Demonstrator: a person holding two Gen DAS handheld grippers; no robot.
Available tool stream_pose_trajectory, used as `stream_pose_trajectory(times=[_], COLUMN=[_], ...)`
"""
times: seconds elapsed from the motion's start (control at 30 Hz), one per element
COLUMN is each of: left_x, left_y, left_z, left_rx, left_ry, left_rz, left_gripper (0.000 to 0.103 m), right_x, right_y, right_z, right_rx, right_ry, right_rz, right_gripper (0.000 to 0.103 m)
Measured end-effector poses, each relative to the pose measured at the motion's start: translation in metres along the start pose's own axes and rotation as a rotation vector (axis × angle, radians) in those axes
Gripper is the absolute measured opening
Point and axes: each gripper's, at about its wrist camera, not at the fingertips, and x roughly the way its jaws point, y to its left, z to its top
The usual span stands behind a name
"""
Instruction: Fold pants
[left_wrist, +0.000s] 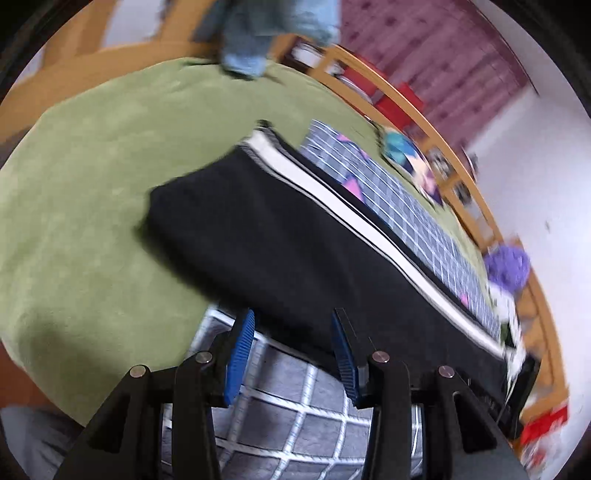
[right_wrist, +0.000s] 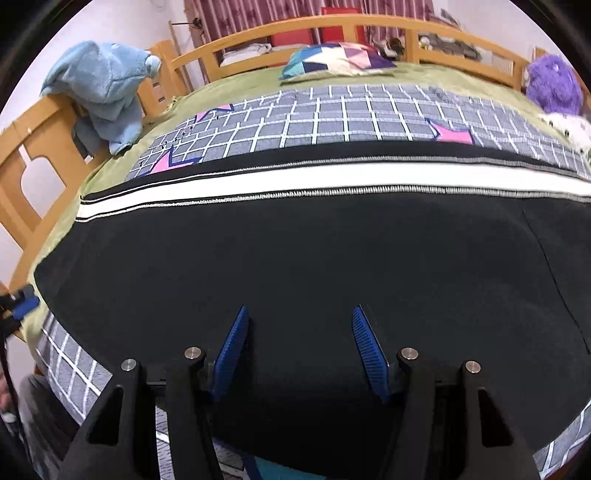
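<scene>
The black pants (right_wrist: 295, 258) are lying flat on the grid-patterned quilt (right_wrist: 332, 110). The left gripper (left_wrist: 291, 336) is hovering at their near edge, jaws apart and empty; the right gripper (right_wrist: 299, 332) is hovering over them, likewise parted.

Pants (right_wrist: 295, 266) waist end off-frame

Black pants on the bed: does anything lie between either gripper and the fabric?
Nothing visible does. The black pants lie flat on the checked blanket. The right gripper hangs open right over the cloth, and the left gripper sits open at their near edge, with nothing between its jaws.
</scene>
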Motion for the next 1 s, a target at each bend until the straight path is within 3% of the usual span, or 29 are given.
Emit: stream_pose_trajectory(times=[0.13, 0.3, 0.5, 0.7, 0.8, 0.83, 0.93, 1.0], left_x=[0.006, 0.033, 0.032, 0.042, 0.039, 0.035, 0.019, 0.009], left_y=[0.020, 0.045, 0.061, 0.051, 0.039, 0.031, -0.016, -0.059], left_z=[0.013, 0.031, 0.030, 0.036, 0.046, 0.049, 0.055, 0.053], left_rx=[-0.074, -0.152, -0.232, -0.200, -0.130, -0.092, 0.090, 0.235], left_ry=[-0.040, -0.011, -0.069, -0.072, -0.090, -0.106, -0.175, -0.232], left_rz=[0.070, 0.116, 0.096, 0.141, 0.145, 0.151, 0.268, 0.298], left_gripper=[0.040, 0.039, 0.040, 0.040, 0.020, 0.018, 0.014, 0.013], right_x=[-0.002, -0.004, -0.005, -0.005, -0.007, -0.009, -0.019, -0.024], right_y=[-0.006, -0.009, -0.013, -0.022, -0.021, -0.021, -0.025, -0.027], right_z=[0.000, -0.002, -0.003, -0.005, -0.004, -0.004, -0.002, -0.002], right_rx=[0.034, 0.029, 0.036, 0.066, 0.061, 0.062, 0.073, 0.078], right_ry=[0.000, -0.007, -0.010, -0.014, -0.015, -0.017, -0.057, -0.069], right_rz=[0.016, -0.001, -0.015, -0.002, -0.005, -0.004, -0.010, -0.009], right_gripper=[0.059, 0.059, 0.059, 0.058, 0.058, 0.058, 0.042, 0.039])
